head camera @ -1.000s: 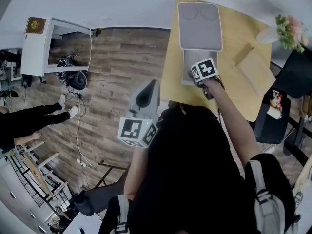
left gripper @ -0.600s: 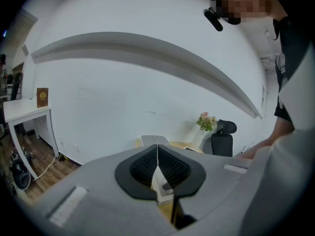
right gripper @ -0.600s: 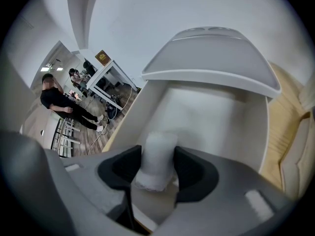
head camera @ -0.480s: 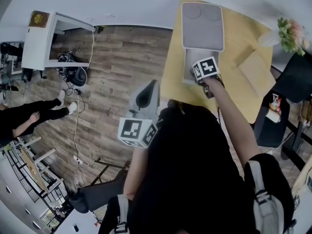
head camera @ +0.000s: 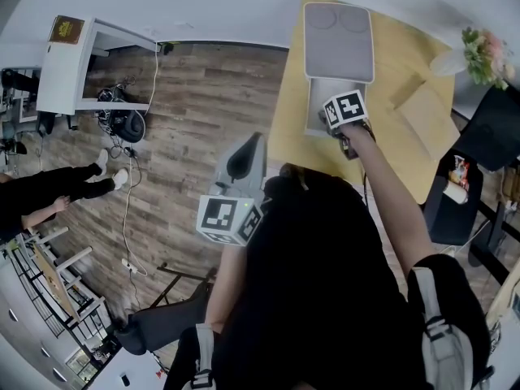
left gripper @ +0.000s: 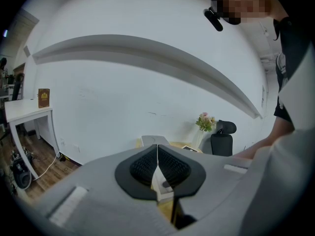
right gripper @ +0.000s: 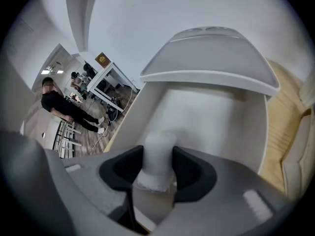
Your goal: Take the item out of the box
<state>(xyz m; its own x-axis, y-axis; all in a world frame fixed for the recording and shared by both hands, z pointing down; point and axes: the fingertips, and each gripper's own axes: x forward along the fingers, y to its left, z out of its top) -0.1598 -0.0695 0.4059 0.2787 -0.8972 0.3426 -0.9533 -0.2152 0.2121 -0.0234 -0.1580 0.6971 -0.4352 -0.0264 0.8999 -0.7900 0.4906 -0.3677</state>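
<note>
As its jaws close, the right gripper (right gripper: pixel 157 173) reaches down into the box with a white cylinder (right gripper: pixel 158 149) upright between its ribbed black pads (right gripper: pixel 123 168), which appear to meet the cylinder's sides partway up. The cylinder stands inside the box, near its front end and apart from the walls. Its surface is pale and matt, and its lower edge looks rough or frayed. From that it is judged to be light and possibly soft, more likely to dent under pressure than to crack, though its material cannot be told. The round body gives flat pads only narrow lines of contact, so a hold across the middle of its height, squarely on opposite sides, should best resist tipping or twisting. The white box (right gripper: pixel 147 102) is deep and smooth-walled, and its lid (right gripper: pixel 211 53) is thrown back behind it. A straight upward lift is therefore judged the way to clear the rim. The box rests on a yellow table (right gripper: pixel 285 127). The left gripper (left gripper: pixel 157 168), jaws together and empty, is held off to the side, away from the box.
</note>
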